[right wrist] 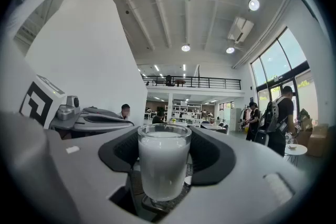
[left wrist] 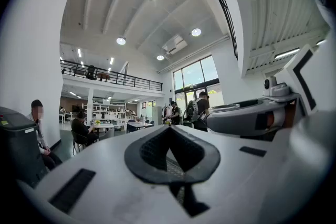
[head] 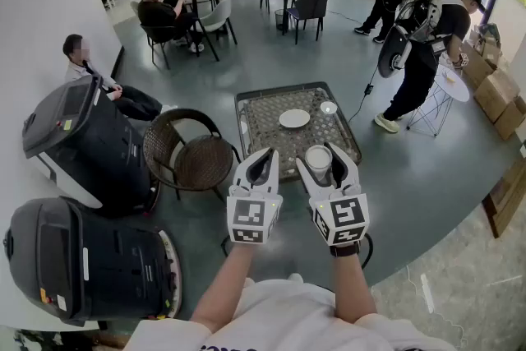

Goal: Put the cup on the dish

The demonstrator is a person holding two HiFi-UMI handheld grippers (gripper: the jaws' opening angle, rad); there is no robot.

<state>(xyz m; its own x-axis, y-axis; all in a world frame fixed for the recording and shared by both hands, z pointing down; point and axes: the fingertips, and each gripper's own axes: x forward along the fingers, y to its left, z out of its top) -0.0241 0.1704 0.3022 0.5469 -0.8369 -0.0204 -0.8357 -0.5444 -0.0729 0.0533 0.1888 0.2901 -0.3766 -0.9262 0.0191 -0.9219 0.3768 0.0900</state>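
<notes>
The right gripper [head: 317, 153] pinches a frosted white glass cup [head: 318, 163], upright, over the woven wicker counter [head: 261, 127]. The round white dish [head: 294, 118] lies at 11 o'clock from the cup. The left gripper [head: 265, 152] is pressed together, empty.

A: Status, right gripper [head: 320, 155]?
B: Fingers closed around the cup [head: 318, 161], upright, at the table [head: 263, 129] near edge.
A: dish [head: 294, 118]?
B: Mid-table, apart from the cup. left gripper [head: 262, 154] alongside, fingers together, empty.
</notes>
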